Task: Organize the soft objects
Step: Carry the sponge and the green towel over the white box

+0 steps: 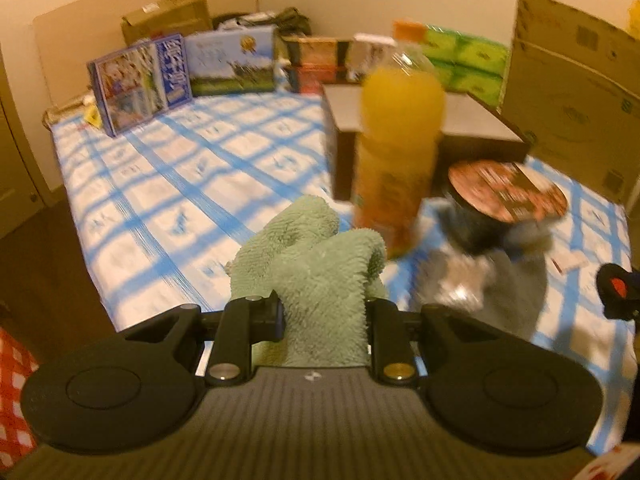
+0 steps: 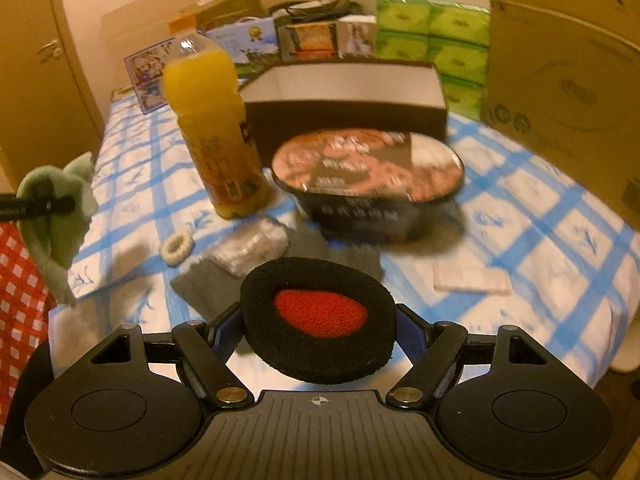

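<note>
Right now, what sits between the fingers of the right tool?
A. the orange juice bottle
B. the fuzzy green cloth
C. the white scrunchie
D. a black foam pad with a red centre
D. In the right wrist view the black foam pad with a red centre spans the right tool finger to finger; the fuzzy green cloth is in the left tool.

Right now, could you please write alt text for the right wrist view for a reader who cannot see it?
The right gripper holds a round black foam pad with a red centre above a blue checked cloth. Beyond stand an orange juice bottle and a sealed bowl; at left, the left gripper holds a green towel.
</note>
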`<act>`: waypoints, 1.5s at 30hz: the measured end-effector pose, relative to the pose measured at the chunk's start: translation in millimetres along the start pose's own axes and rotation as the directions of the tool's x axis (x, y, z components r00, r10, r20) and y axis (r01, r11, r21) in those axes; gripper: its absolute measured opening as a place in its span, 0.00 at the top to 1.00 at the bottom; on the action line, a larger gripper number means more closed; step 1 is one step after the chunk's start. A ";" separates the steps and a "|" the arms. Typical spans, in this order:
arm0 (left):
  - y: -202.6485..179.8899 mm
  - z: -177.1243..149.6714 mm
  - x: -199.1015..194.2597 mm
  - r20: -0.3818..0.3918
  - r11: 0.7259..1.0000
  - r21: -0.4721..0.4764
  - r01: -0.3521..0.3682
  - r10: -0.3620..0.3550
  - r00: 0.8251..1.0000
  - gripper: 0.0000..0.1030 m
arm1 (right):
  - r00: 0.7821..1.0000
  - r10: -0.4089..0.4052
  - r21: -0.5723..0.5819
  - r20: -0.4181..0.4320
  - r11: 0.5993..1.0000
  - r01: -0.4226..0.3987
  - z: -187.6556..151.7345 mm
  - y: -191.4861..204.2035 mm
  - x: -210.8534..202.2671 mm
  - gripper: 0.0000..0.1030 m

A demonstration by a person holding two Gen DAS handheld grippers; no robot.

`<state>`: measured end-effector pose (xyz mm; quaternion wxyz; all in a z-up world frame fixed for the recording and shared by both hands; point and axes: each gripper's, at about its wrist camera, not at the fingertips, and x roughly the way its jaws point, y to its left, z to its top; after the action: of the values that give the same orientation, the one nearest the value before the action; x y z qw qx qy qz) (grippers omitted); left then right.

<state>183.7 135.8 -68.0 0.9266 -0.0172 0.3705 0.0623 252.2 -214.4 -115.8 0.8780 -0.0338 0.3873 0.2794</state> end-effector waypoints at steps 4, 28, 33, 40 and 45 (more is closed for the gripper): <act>22.9 24.1 4.8 0.044 1.000 0.007 -0.031 0.030 0.999 0.80 | 0.999 0.035 -0.030 0.028 0.999 -0.034 27.6 1.6 5.6 0.25; 57.9 181.5 97.9 0.196 0.995 0.093 0.027 -0.045 0.980 0.80 | 0.980 0.091 -0.060 0.174 0.995 -0.082 200.9 -34.7 87.0 0.25; 49.6 210.7 121.3 0.210 0.991 0.114 0.068 -0.090 0.973 0.80 | 0.982 0.074 -0.062 0.174 0.996 -0.064 227.3 -42.9 112.6 0.25; 31.2 255.2 158.9 0.216 0.980 0.149 0.133 -0.163 0.963 0.80 | 0.983 0.069 -0.043 0.168 0.997 -0.063 261.7 -51.8 148.6 0.25; 17.5 283.7 189.6 0.210 0.968 0.175 0.177 -0.213 0.954 0.80 | 0.987 0.046 -0.023 0.155 0.999 -0.043 283.6 -61.8 174.1 0.25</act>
<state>511.7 194.8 7.4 0.9630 0.0254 0.2622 -0.0570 566.3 -107.4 -49.3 0.8987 -0.0120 0.3154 0.3045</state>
